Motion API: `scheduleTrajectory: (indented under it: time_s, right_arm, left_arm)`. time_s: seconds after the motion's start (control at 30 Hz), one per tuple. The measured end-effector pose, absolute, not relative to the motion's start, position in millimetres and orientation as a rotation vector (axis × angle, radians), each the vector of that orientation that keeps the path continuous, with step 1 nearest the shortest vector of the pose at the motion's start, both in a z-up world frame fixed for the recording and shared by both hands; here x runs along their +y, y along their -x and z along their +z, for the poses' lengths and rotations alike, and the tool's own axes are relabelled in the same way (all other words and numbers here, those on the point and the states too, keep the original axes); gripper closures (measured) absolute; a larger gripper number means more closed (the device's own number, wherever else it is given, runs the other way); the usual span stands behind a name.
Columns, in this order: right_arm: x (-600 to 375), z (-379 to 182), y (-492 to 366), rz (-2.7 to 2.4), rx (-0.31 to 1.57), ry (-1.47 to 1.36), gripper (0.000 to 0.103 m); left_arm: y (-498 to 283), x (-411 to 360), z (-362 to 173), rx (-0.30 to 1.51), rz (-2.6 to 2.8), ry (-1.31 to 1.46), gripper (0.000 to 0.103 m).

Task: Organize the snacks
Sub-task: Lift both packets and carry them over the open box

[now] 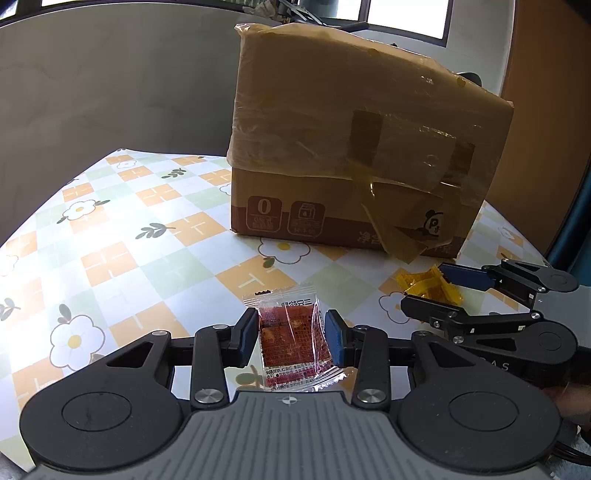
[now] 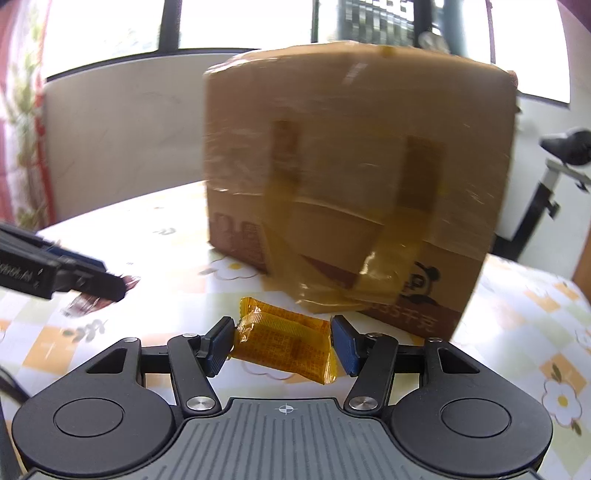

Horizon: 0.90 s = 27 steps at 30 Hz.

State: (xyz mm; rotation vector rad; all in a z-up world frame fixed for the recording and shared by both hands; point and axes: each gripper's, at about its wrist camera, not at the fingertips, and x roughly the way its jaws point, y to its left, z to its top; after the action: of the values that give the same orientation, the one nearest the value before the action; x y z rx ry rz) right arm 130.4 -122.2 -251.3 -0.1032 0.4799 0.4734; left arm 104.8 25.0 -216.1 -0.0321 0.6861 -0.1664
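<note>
Early stage: left gripper (image 1: 291, 334) pinches red snack packet (image 1: 293, 339), right gripper (image 2: 282, 341) pinches yellow snack packet (image 2: 286, 341); neither stowed yet, taped cardboard box (image 1: 354, 147) beyond.

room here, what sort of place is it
Probably a home dining area: a table with a flowered cloth, a taped cardboard box on it, and windows behind.

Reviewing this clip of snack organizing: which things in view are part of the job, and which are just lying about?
Part of the job:
- red snack packet, between the left gripper fingers
- yellow snack packet, between the right gripper fingers

Just there:
- taped cardboard box, standing behind both packets; any role in the job not shown
- floral checked tablecloth
- windows in the background
</note>
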Motion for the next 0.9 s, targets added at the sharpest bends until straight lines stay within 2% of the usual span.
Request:
scheduleTrajectory:
  time_s: [0.23, 0.4, 0.7, 0.9]
  right_arm:
    - [-121, -249, -124, 0.48, 0.453, 0.118, 0.049]
    - [-134, -234, -125, 0.477, 0.451, 0.076, 0.049]
    - [-173, -125, -138, 0.48, 0.162, -0.048, 0.049]
    - [-199, -73, -180, 0.426, 0.134, -0.079, 0.049]
  left_arm:
    - [-104, 25, -215, 0.676, -0.166, 0.027, 0.062]
    - [-111, 28, -189, 0.602, -0.181, 0.009, 0.062]
    - [-139, 27, -95, 0.375, -0.252, 0.023, 0.061]
    - [-176, 7, -44, 0.28, -0.295, -0.004, 0.061]
